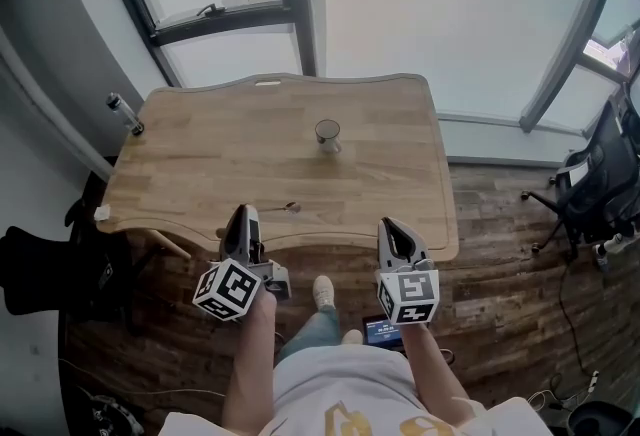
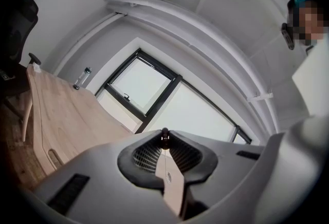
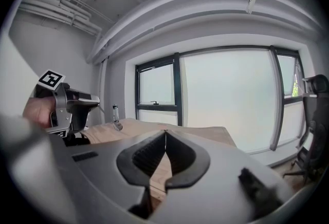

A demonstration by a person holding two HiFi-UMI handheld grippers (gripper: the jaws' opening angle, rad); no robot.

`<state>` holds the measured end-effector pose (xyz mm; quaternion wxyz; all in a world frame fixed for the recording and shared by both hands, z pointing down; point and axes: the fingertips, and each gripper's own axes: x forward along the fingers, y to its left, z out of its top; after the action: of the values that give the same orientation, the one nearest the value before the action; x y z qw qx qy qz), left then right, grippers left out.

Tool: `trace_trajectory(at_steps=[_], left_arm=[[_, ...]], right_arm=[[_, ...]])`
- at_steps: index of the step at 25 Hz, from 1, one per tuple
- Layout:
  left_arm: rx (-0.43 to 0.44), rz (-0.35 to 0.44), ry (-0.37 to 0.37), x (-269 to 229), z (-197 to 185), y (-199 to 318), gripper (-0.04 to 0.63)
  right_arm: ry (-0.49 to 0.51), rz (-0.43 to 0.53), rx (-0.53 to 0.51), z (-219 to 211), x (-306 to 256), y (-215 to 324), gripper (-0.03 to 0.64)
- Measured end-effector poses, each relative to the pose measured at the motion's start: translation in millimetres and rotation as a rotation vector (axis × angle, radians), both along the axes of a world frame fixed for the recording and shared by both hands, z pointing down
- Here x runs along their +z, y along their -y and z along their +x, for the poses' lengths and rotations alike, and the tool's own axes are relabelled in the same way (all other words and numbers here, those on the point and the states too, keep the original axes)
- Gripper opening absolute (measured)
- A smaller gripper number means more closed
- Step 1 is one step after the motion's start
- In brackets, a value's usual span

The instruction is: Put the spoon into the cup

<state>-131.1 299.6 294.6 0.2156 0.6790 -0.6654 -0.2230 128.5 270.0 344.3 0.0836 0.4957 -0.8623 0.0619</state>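
A small pale cup (image 1: pixel 327 134) stands upright near the middle of the wooden table (image 1: pixel 200 154). The spoon (image 1: pixel 281 209) lies flat close to the table's front edge, its bowl toward the right. My left gripper (image 1: pixel 241 212) hovers over that front edge, just left of the spoon and apart from it, jaws shut on nothing. In its own view the left gripper (image 2: pixel 164 136) shows its tips pressed together. My right gripper (image 1: pixel 388 224) sits at the front edge to the right of the spoon, shut and empty. The right gripper (image 3: pixel 165 133) shows closed tips too.
A clear bottle (image 1: pixel 124 112) stands on the table's far left corner. Big windows rise behind the table. An office chair (image 1: pixel 592 179) is on the wood floor at the right, dark bags (image 1: pixel 40 269) at the left. The person's shoe (image 1: pixel 323 291) shows below the table edge.
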Motion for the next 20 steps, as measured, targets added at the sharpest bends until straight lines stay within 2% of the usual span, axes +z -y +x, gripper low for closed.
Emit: trace_trajectory(at_steps=[7,15,20], left_arm=[[-0.007,-0.016,-0.019,14,-17,41,0.051],[0.008,-0.045,-0.054,31,-41,129,0.051],[0.049,-0.066,-0.042,39,-51,186,0.051]], right_arm=[[-0.016,-0.027,-0.001,-15,15,40,0.031],[-0.056,-0.069,0.001,-42,30,119,0.031],[-0.073,-0.095,0.041,-51,40,163,0.031]])
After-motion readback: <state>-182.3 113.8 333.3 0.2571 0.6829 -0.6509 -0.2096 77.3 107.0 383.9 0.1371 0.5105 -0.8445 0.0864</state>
